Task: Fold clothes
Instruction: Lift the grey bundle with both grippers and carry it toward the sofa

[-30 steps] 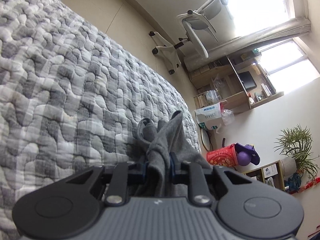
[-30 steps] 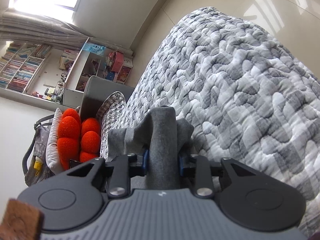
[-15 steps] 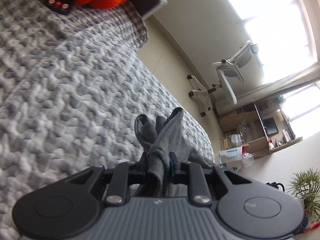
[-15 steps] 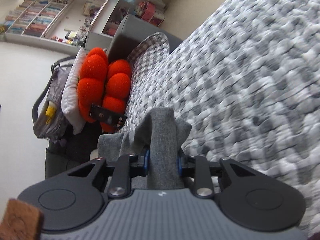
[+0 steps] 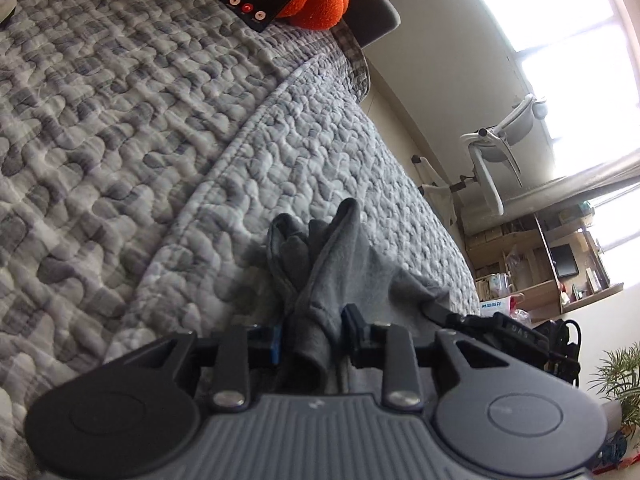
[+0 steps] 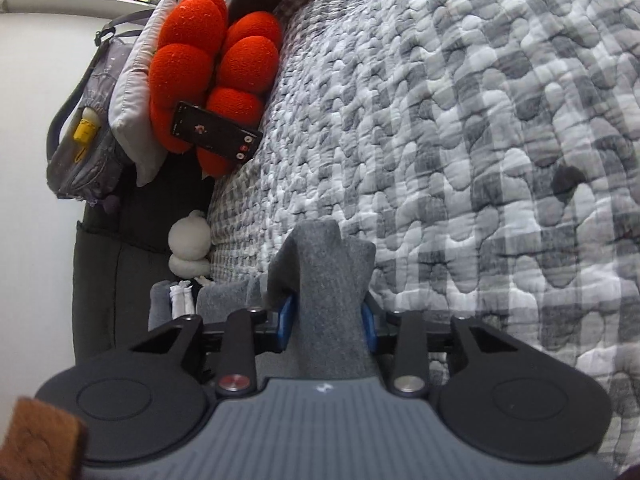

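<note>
The grey-and-white quilt (image 5: 120,128) fills most of both views, and in the left wrist view we see its stitched edge curve from the upper middle down to the lower left, with a second quilted layer beyond it. Only that view shows the room past the bed: one white office chair (image 5: 496,160) at the right edge, one wooden shelf unit (image 5: 532,276) below it, one potted plant (image 5: 620,376) in the lower right corner. Only the right wrist view shows one grey bag (image 6: 84,128) at the left edge and one small white plush (image 6: 190,250) below it. Both views share one orange cushion (image 6: 208,60) with one black phone (image 6: 216,130) leaning on it. The quilt's right half lies bare.

The grey garment (image 6: 324,276) stands in a bunched fold at lower centre of each view. The left gripper (image 5: 310,338) has just been opening, its jaws standing a little off the cloth — gaps show on both sides. The right gripper (image 6: 326,322) has just been opening too; cloth fills its jaws, and we cannot tell whether the blue pads (image 6: 286,320) press.
</note>
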The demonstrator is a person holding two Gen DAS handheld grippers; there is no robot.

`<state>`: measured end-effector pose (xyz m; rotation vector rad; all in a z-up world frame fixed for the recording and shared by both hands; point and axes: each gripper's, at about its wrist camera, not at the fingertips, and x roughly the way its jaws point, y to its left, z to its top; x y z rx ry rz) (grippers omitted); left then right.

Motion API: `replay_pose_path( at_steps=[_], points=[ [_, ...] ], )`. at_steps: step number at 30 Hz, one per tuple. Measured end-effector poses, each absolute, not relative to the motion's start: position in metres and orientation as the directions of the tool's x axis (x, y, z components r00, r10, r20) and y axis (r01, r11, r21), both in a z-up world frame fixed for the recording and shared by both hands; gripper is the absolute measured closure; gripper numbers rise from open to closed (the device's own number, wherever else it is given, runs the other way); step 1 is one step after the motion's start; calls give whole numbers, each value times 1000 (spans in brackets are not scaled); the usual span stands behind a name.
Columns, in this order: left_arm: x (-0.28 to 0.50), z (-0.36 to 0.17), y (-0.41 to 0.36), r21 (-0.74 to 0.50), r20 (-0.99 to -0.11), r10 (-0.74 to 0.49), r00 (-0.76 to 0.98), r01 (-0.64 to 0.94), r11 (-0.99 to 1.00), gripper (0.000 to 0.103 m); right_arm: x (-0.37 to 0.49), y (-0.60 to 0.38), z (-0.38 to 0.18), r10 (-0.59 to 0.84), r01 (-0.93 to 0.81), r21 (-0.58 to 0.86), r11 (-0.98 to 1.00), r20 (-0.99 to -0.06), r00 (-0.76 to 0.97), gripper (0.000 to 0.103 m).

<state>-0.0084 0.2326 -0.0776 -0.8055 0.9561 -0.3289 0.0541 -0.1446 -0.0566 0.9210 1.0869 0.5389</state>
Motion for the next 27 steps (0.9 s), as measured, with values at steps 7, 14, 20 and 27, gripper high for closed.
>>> replay_pose_path(
  at_steps=[7,14,20,27],
  points=[
    [-1,-97,240,-792,-534,-639,553,-65,606,59,47,-157,-56,741,91,839,537,-520,425,55],
    [-9,-96,237,-811,-491,-619,613,-63,581,81,48,-133,-52,710,65,817,573,-535,459,74],
    [-35,-71,268,-833,-421,-549,722,-69,549,82,68,-96,-18,756,-45,830,556,-483,443,76],
    [-80,-19,331,-837,-330,-386,862,-77,542,83,102,-17,29,850,-237,845,480,-381,364,76]
  ],
)
